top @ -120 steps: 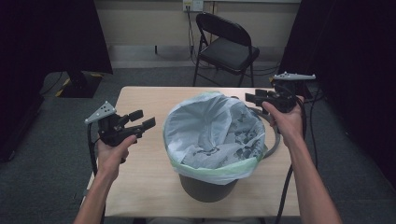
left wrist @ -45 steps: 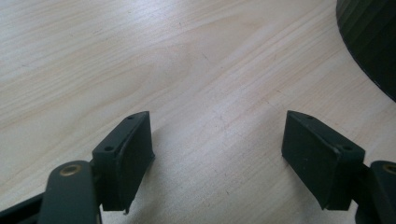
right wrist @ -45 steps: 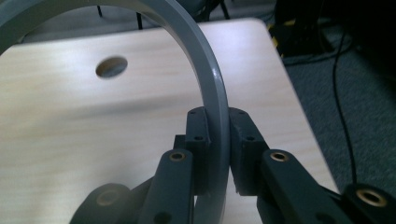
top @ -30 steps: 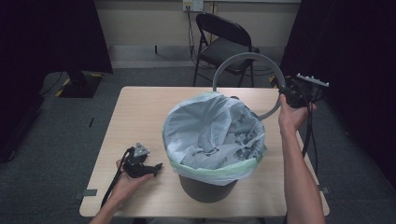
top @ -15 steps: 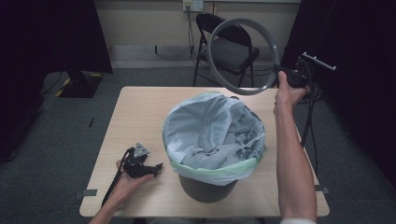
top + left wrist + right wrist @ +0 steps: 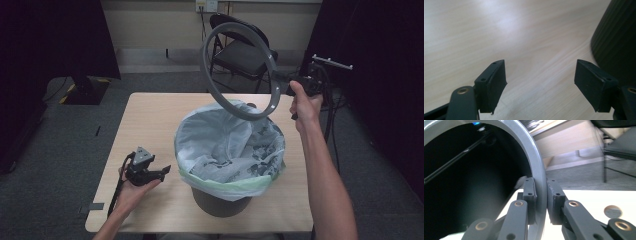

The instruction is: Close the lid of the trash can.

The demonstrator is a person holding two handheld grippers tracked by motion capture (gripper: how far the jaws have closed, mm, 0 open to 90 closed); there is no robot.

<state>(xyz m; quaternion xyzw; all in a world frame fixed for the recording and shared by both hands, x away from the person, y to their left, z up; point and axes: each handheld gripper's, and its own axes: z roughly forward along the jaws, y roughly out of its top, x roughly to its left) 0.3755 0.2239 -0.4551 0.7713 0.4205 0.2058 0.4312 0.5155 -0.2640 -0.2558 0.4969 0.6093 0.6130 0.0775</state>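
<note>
Two grippers: I run one per hand; the right does the work, the left waits.
Right gripper (image 6: pixel 291 91): clenched on the grey ring (image 6: pixel 239 70); in the right gripper view both pads (image 6: pixel 529 195) press the band from either side, so the grip is edge-on and firm.
Ring position: it stands tilted up in the air, spreading away from my right jaws, above and behind the bin (image 6: pixel 229 165). I judge it is held high so that it clears the bag while I handle it.
Bag (image 6: pixel 227 150): its white and green film is folded over the bin's rim, loose, with nothing clamping it.
Left gripper (image 6: pixel 162 172): released and empty; the jaws have just been closing a little, with only bare table (image 6: pixel 519 37) between them.
Left position: low on the table, the bin's dark ribbed wall (image 6: pixel 619 42) just ahead and to one side of my jaws. I judge this keeps it ready to steady the bin.
Risk: as I judge, the ring could swing in the narrow pinch.
</note>
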